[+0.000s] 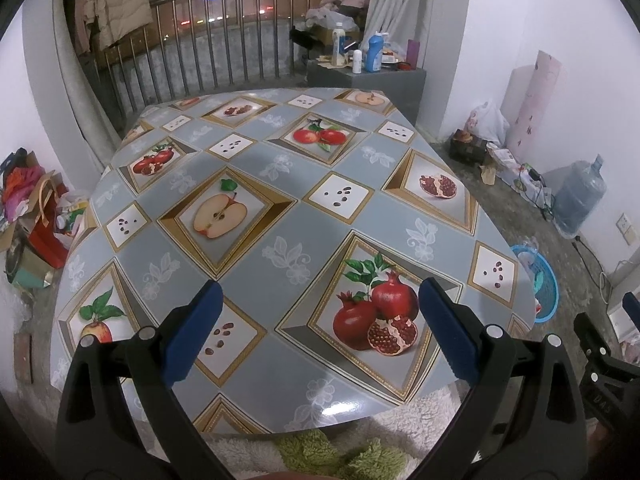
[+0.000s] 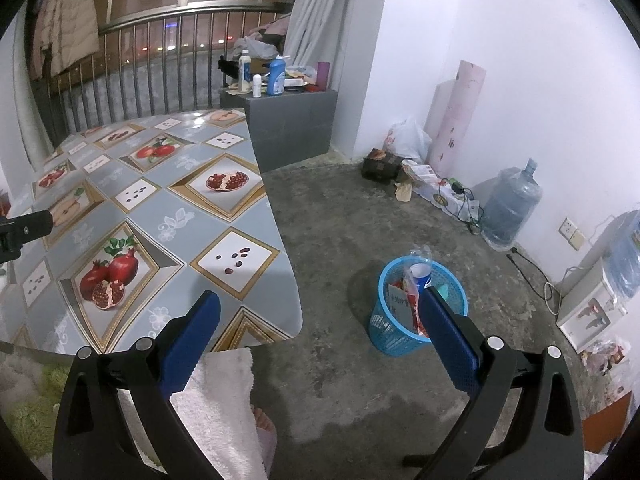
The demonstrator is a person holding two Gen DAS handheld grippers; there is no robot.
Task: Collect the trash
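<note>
Left wrist view first: the left claw hangs wide apart over the near edge of the tabletop, its blue pads gripping nothing. The fruit-print cloth fills the middle of the frame, and no loose trash shows on it. At the right edge, a sliver of the blue wastebasket peeks out past the tabletop's corner, down on the floor. The right claw's black frame pokes in at lower right. In the upper middle, a grey cabinet carries bottles, and a water jug stands against the wall at right.

Over to the right wrist view: the right claw is spread wide too, empty, with one blue pad over the tabletop's corner at lower left and the other overlapping the wastebasket in the lower middle. That basket stands on the concrete floor, well apart from the tabletop, and it holds the trash: a crushed plastic bottle with a blue label, paper, and red wrappers. A white fuzzy garment and a bare foot show at the bottom.
</note>
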